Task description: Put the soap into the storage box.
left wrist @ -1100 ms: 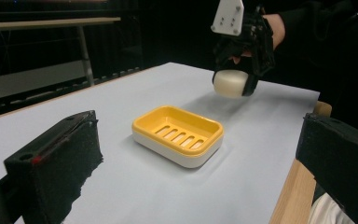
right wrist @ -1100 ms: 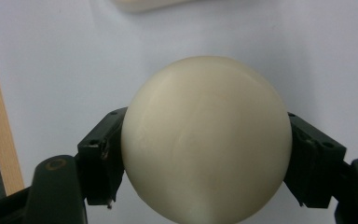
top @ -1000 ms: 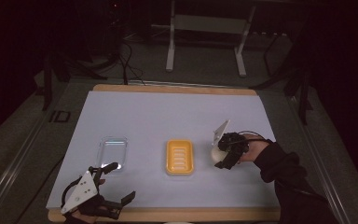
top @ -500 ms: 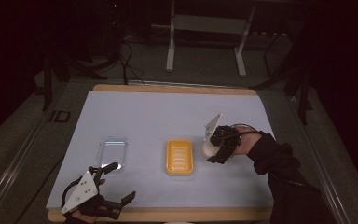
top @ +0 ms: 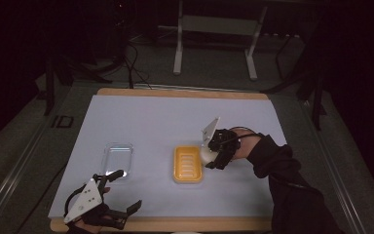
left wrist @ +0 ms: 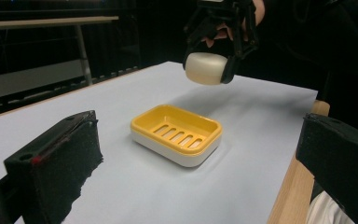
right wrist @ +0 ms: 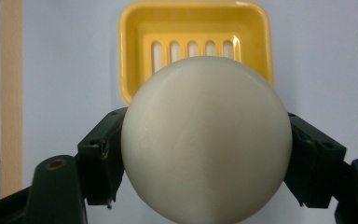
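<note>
The right gripper [top: 213, 157] has the soap [left wrist: 206, 68] clamped tight, in the air at the dish's [top: 188, 164] three o'clock edge. Pick-up done; setting it in remains. Left gripper [top: 121, 194] waits at seven o'clock, jaws wide and empty.

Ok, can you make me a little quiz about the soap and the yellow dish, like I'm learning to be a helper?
1. True or false: the soap already lies in the yellow dish.
2. Which gripper holds the soap: A) left gripper, B) right gripper?
3. What lies on the table left of the yellow dish in the high view?

Key
1. False. It hangs in the air beside and above the dish, clamped between the jaws.
2. B. The left gripper is open near the table's front edge, holding nothing.
3. A clear lid, lying flat.
</note>
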The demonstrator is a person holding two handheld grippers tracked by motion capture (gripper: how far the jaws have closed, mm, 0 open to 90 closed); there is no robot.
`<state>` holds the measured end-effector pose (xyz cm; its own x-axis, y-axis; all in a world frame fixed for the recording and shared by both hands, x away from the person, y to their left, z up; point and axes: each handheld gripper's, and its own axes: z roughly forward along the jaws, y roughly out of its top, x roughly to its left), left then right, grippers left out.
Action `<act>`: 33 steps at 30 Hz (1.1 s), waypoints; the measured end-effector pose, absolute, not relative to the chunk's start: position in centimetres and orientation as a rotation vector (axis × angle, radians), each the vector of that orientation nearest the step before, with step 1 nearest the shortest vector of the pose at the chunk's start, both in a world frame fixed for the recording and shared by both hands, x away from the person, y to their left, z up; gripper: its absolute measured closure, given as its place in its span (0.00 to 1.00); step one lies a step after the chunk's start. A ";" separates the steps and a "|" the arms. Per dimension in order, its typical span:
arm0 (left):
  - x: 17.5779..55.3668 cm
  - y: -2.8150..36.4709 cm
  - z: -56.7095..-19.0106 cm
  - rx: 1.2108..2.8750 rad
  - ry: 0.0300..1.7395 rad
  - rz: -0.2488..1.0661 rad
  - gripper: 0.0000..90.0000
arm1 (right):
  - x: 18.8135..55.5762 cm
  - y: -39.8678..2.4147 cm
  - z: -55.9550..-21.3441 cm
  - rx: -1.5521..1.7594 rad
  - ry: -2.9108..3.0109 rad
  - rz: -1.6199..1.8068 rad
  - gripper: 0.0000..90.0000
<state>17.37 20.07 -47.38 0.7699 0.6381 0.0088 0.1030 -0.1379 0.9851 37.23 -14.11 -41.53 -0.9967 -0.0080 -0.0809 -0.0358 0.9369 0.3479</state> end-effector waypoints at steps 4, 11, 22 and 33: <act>17.4 20.1 -47.4 1.670 0.595 0.513 0.00 | 37.4 -13.5 -41.6 -0.044 3.003 0.583 0.28; 17.4 20.1 -47.4 1.671 0.591 0.512 0.00 | 37.7 -12.5 -42.1 -0.081 3.011 0.648 0.28; 17.4 20.0 -47.4 1.671 0.589 0.510 0.00 | 38.4 -11.4 -43.7 -0.055 3.024 0.667 0.28; 17.3 20.0 -47.4 1.670 0.586 0.507 0.00 | 38.9 -10.4 -45.6 -0.050 3.038 0.683 0.28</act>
